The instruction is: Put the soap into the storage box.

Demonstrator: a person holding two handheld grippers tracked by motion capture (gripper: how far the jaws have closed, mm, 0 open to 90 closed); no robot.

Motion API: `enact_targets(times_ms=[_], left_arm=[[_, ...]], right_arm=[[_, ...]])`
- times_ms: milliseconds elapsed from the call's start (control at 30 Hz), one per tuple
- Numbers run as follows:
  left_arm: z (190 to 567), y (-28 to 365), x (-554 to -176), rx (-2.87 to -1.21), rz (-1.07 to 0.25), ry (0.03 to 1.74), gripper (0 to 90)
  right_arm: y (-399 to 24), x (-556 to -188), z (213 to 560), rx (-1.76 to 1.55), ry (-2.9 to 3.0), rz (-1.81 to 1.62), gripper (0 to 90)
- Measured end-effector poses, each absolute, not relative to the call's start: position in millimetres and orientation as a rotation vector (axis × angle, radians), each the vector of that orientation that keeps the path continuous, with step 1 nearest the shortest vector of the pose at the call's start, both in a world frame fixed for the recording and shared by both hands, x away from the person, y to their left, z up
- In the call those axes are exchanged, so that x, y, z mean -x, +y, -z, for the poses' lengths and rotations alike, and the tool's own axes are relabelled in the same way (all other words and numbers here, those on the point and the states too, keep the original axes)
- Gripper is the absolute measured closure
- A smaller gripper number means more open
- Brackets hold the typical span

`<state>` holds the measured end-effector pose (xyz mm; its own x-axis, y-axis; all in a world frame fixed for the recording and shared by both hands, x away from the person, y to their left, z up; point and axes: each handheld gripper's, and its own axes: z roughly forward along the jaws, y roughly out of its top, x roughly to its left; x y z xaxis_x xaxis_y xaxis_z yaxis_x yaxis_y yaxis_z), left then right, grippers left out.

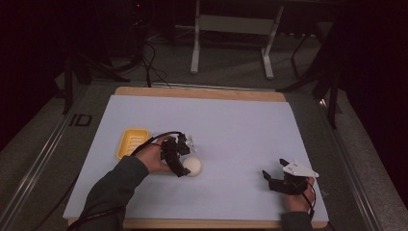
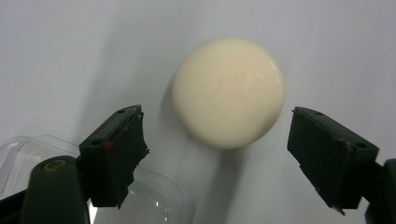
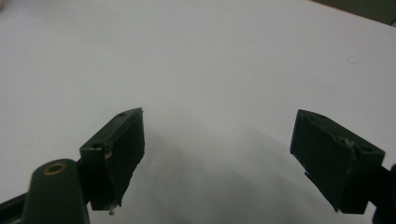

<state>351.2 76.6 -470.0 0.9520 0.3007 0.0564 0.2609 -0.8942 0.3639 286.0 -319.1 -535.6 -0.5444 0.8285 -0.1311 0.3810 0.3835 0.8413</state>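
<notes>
Two claws over white desk (image 1: 231, 125), left claw (image 2: 215, 154) wide around round cream soap (image 2: 229, 92) without touching, right claw (image 3: 217, 158) wide, empty, yellow dish (image 1: 131, 142) nearby.

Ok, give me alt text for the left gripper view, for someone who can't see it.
A round cream soap bar lies on a pale sheet, just ahead of the left gripper, whose two black jaws stand open on either side without touching it. A clear plastic lid sits at the lower left.

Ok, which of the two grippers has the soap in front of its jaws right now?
The left gripper: the round cream soap lies on the sheet just beyond its open jaws. The right gripper faces bare sheet, also open.
</notes>
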Motion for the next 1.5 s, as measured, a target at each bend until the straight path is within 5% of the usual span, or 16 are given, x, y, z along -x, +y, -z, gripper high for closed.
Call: enact_targets(times_ms=[1500], left_arm=[[506,36,-366,-2.902,-0.079,0.393,15.2]], right_arm=[[-320,-286,536,-1.035,2.096,-1.075,17.7]])
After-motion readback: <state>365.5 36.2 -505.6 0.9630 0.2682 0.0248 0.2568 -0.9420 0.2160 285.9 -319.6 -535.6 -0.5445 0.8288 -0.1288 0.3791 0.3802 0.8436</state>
